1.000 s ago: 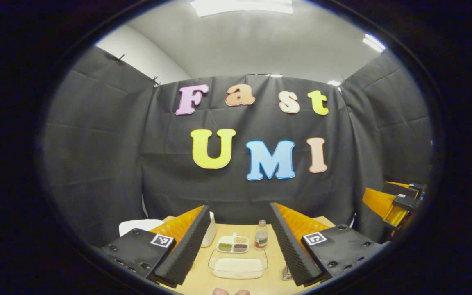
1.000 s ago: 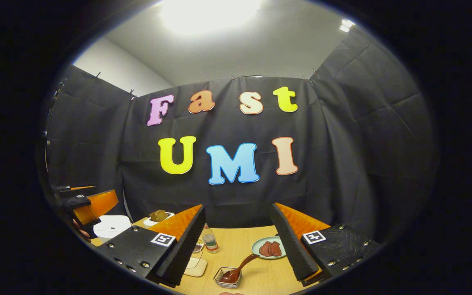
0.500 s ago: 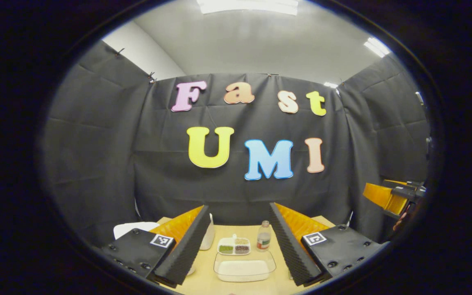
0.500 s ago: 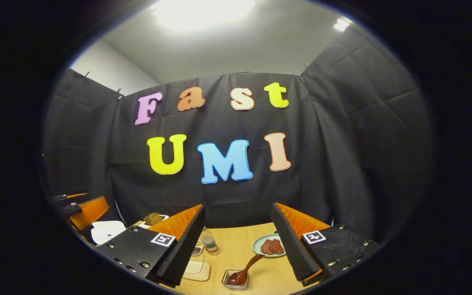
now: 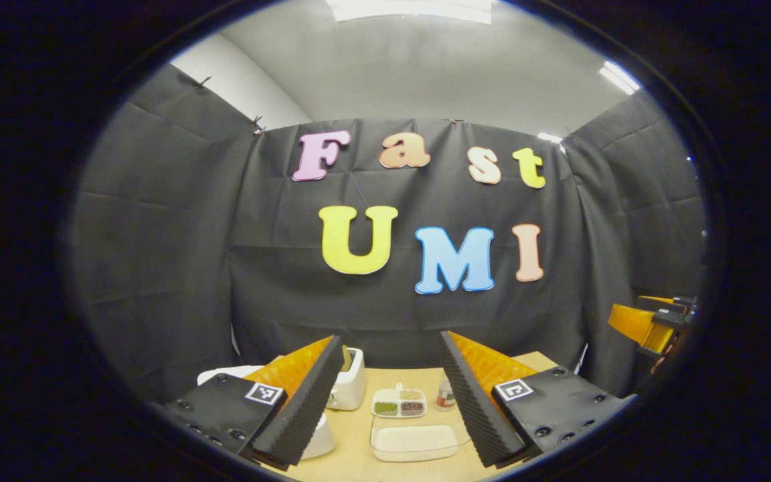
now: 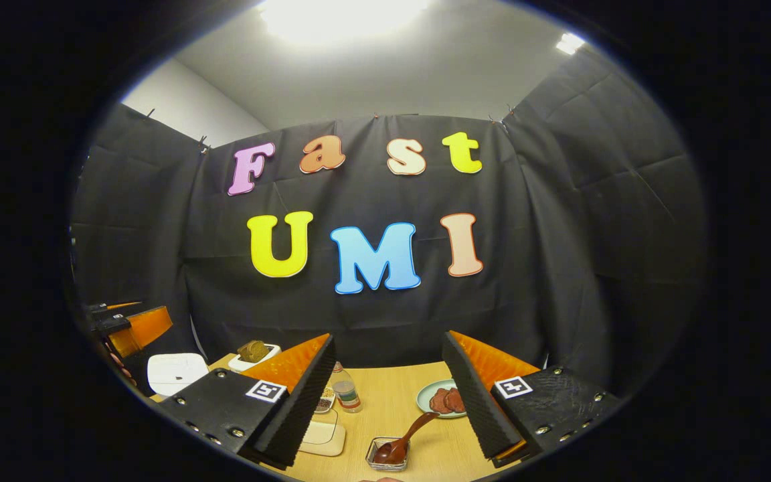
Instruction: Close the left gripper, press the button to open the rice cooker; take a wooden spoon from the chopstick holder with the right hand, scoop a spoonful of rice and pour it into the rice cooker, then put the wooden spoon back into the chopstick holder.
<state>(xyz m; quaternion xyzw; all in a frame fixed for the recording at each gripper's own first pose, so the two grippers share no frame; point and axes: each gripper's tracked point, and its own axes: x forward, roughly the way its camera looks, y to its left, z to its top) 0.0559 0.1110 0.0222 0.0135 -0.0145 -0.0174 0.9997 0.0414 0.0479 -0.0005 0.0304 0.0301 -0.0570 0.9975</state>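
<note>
Right gripper view: the right gripper (image 6: 389, 402) is held above the near edge of the wooden table (image 6: 392, 408) with its jaws wide apart and nothing between them. Below the gap, a wooden spoon (image 6: 404, 435) is seen with its bowl resting in a small clear holder (image 6: 389, 455) and its handle leaning up and to the right. The spoon is judged light, stiff and smooth; hold is best taken on the raised handle, well above the bowl, and the small holder may tip or slide as the spoon is drawn out. Farther right, a plate (image 6: 425, 398) carries dark round slices. A small bottle (image 6: 347, 393) stands to the left, and the white rice cooker (image 6: 177, 371) sits at the far left with its lid down, beside the left gripper (image 6: 132, 328).

In the left gripper view, the left gripper (image 5: 385, 402) is likewise spread wide and empty, not yet closed for pressing. Between its fingers lies a clear shallow tray of white rice (image 5: 413, 442), loose grains judged easy to spill. Beyond it, a divided dish (image 5: 399, 404) holds green, pale and dark grains. A white toaster (image 5: 347, 385) stands to the left.
</note>
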